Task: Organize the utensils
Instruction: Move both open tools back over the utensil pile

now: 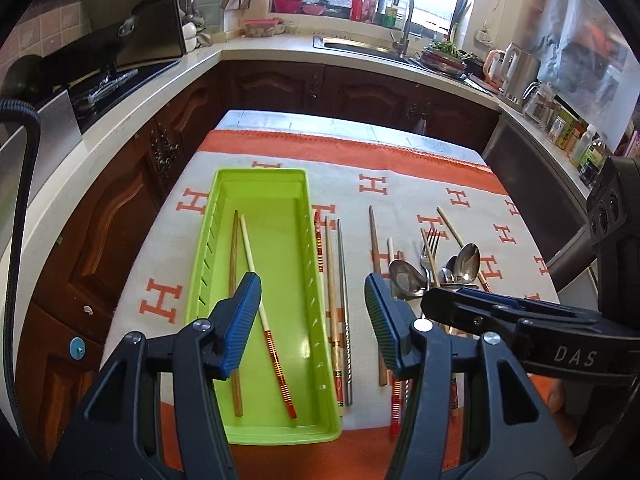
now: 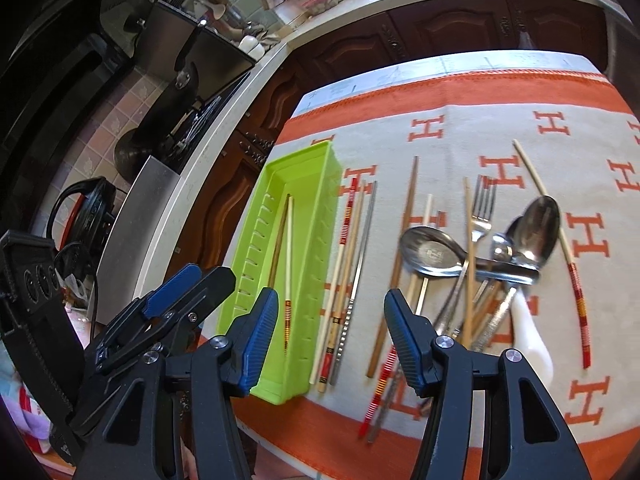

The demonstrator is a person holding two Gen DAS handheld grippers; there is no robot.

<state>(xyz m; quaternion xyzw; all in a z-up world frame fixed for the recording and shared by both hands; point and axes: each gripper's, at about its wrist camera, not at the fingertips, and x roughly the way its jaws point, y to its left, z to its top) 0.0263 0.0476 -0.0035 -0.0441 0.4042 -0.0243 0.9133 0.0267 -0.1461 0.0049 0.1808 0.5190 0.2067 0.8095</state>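
A lime-green tray [image 1: 200, 280] lies on the left of the H-patterned cloth, with a brown chopstick [image 1: 233, 264] and a white, red-banded chopstick [image 1: 276, 356] inside. My left gripper [image 1: 313, 316] hangs open above the tray's right wall, nothing between its pads. Several chopsticks [image 2: 352, 248] lie just right of the tray [image 2: 316, 184]. Further right is a heap of metal spoons [image 2: 432, 252], a fork [image 2: 482, 208], more chopsticks and a white ceramic spoon [image 2: 532, 332]. My right gripper [image 2: 332, 332] is open and empty above the loose chopsticks. It shows side-on as the right gripper [image 1: 444, 300] in the left wrist view.
The table's left edge faces dark wooden cabinets [image 1: 120, 220] under a pale counter with a stove [image 1: 112, 80]. A sink with a tap [image 1: 404, 20] and a kettle [image 1: 516, 68] sit on the far counter. The left gripper [image 2: 192, 284] is close beside the right one.
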